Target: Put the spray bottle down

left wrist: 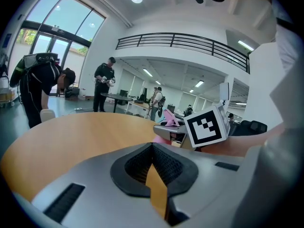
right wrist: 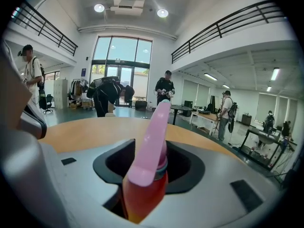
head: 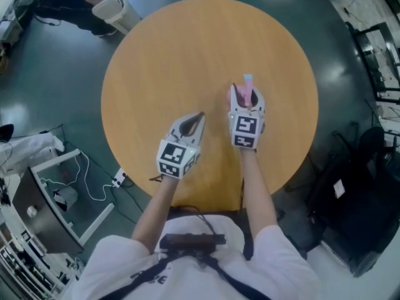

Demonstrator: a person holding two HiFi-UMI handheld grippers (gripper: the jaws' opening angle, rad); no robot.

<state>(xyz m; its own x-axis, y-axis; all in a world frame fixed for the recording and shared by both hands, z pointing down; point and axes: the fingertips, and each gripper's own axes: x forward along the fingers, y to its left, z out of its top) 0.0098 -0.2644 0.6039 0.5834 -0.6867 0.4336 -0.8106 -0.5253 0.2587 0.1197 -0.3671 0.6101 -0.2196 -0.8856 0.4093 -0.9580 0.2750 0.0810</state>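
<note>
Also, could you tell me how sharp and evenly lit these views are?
Head view: sharp, with lamp glare on the floor. Left gripper view: fisheye bends the railing. Right gripper view: the bottle is blurred up close, and the windows are bright.

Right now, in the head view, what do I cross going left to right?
In order: white bin → left gripper → right gripper. The spray bottle stands between the right gripper's fingers, so it gets no slot of its own. Both grippers are over the round table.

Round wooden table (head: 187, 49) on dark floor (head: 56, 86)
</note>
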